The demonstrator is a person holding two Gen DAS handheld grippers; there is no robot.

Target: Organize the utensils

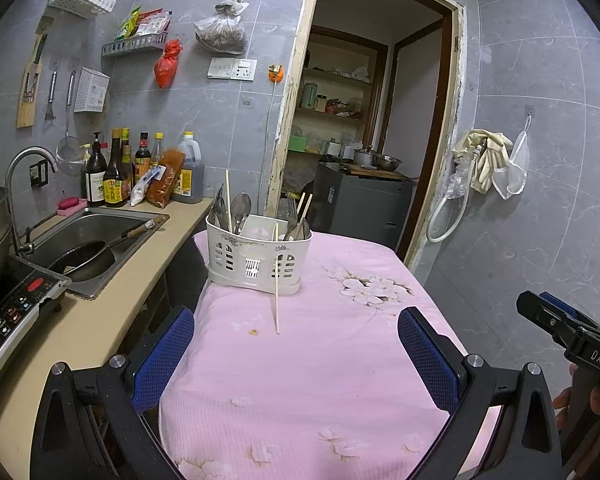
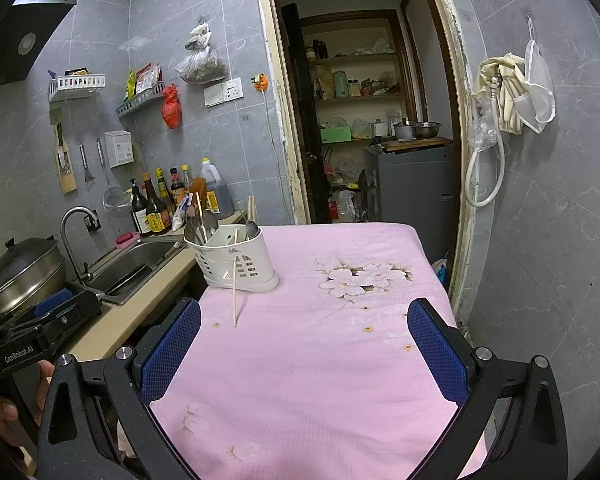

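Utensil caddy (image 1: pixel 259 258), white plastic, sits at far-left end of pink floral tablecloth (image 1: pixel 320 360), holding spoons, forks, chopsticks; one loose chopstick (image 1: pixel 276 300) leans vs. its front. Left gripper (image 1: pixel 296 354) & right gripper (image 2: pixel 304 350) hover wide, empty. Risk: bumping the propped stick, which may roll. Caddy's inner dividers mostly hidden.

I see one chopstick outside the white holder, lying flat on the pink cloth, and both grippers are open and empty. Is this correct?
Not fully. The chopstick is not lying flat: its lower end rests on the pink cloth and it leans up against the front of the white holder, as the left wrist view shows. The rest holds: left gripper and right gripper are open and empty.
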